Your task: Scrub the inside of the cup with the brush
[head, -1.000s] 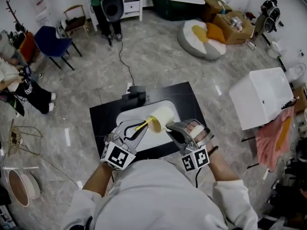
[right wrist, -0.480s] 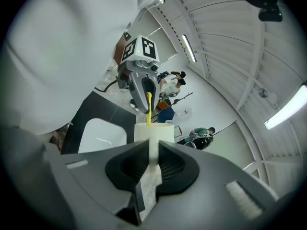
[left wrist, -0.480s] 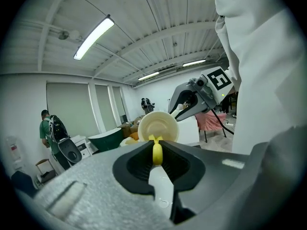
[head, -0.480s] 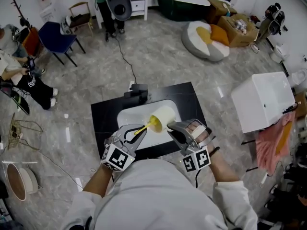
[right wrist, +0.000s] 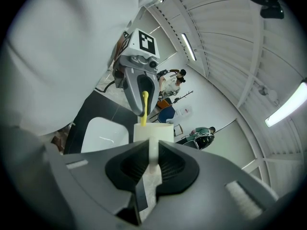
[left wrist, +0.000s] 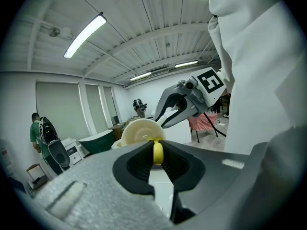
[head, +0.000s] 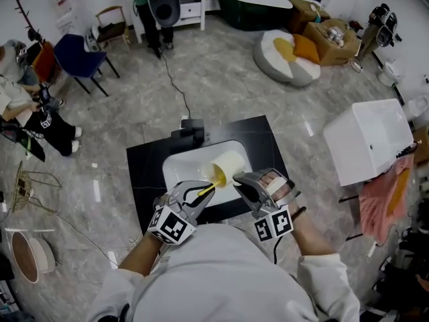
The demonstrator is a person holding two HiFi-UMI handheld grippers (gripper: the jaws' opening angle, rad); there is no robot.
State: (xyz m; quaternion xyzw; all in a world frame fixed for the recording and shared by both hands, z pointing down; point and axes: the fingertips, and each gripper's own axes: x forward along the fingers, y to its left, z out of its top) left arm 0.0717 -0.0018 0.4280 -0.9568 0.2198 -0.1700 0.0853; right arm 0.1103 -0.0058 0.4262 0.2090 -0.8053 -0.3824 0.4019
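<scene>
1. The left gripper (head: 194,194) is clenched on the handle of the yellow brush (left wrist: 158,153), which runs straight ahead of its tips into the cup's mouth
2. The right gripper (head: 239,179) grasps the cream cup (head: 226,165) by its side grip (right wrist: 152,153), the cup just ahead of its tips with the mouth facing the left gripper
3. The white basin (head: 178,170) in the black counter (head: 143,168) lies below both grippers

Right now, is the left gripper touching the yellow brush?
Touching. The left gripper view shows the left gripper with both jaws pressed against the sides of the yellow brush handle, with no gap on either side.
</scene>
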